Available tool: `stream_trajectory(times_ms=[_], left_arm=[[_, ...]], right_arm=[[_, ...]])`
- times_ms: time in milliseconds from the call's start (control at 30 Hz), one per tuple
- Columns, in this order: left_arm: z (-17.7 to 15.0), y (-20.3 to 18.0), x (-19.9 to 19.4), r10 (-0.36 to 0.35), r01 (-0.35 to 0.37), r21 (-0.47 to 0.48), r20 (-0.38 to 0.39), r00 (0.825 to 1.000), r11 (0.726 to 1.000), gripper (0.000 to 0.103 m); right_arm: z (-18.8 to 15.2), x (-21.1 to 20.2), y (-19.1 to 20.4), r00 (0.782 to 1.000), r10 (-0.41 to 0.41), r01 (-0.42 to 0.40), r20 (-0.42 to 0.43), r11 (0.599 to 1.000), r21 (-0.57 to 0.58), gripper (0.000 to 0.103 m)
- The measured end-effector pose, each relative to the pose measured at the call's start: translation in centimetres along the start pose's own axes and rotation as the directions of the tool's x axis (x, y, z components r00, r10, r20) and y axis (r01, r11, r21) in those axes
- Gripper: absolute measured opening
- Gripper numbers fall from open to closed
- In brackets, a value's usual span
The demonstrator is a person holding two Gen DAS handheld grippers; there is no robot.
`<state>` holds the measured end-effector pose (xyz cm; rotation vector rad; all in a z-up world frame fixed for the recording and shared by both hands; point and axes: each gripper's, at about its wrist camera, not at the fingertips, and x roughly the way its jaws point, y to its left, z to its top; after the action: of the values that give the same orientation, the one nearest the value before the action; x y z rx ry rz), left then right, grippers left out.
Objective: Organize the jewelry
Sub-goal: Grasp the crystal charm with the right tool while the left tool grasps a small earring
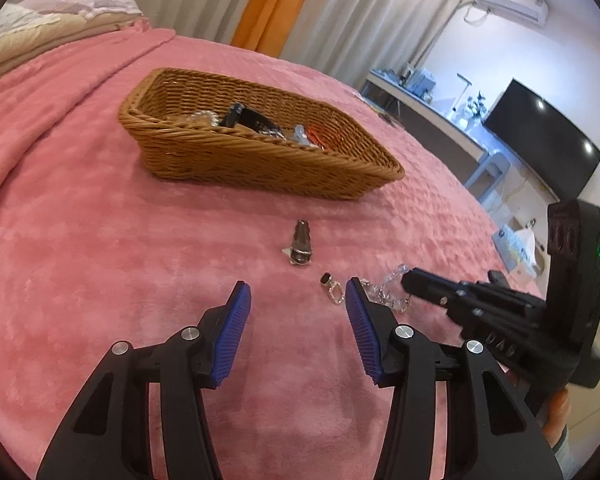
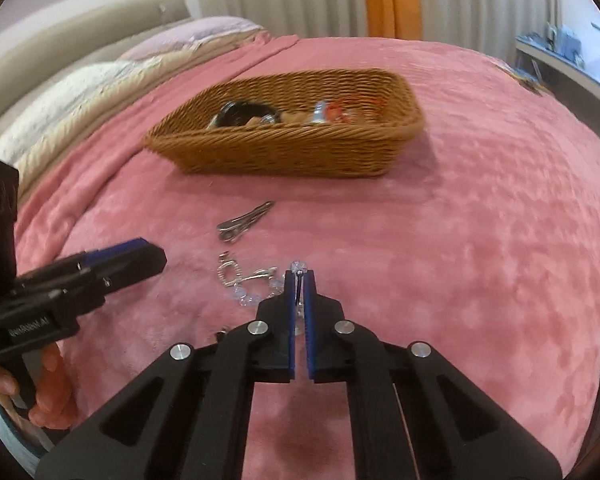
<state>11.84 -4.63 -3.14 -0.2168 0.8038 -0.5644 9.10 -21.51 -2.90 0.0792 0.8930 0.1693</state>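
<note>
A wicker basket (image 1: 204,152) (image 2: 300,152) sits on the pink blanket and holds several jewelry pieces. A metal hair clip (image 1: 300,244) (image 2: 244,220) lies in front of it. A small ring-like piece (image 1: 334,290) (image 2: 228,270) lies nearer. A clear bead bracelet (image 1: 388,292) (image 2: 256,286) lies by it. My left gripper (image 1: 298,312) is open and empty, low over the blanket. My right gripper (image 2: 299,278) (image 1: 410,280) is shut on the bracelet's end.
The pink blanket (image 1: 100,240) covers the bed. Pillows (image 2: 60,92) lie at the far left. A desk and a dark screen (image 1: 540,140) stand beyond the bed's right edge.
</note>
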Motion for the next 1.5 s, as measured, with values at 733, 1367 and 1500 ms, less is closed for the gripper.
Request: stream_trajectory(times_ms=[733, 1367, 1500], left_arm=[[1.2, -1.5, 5.0, -0.027, 0.029, 0.015, -0.158, 0.987, 0.999, 0.009], [0.5, 0.1, 2.5, -0.084, 0.082, -0.032, -0.063, 0.995, 0.996, 0.009], [0.4, 0.2, 2.6, -0.083, 0.081, -0.034, -0.067, 0.994, 0.996, 0.009]], right_arm=[[-0.1, 0.8, -0.5, 0.996, 0.065, -0.066, -0.067, 0.998, -0.023, 0.058], [0.8, -2.7, -1.5, 0.997, 0.021, -0.020, 0.069, 1.000, -0.016, 0.004], [-0.1, -2.4, -2.9, 0.999, 0.010, -0.011, 0.043, 1.000, 0.028, 0.004]])
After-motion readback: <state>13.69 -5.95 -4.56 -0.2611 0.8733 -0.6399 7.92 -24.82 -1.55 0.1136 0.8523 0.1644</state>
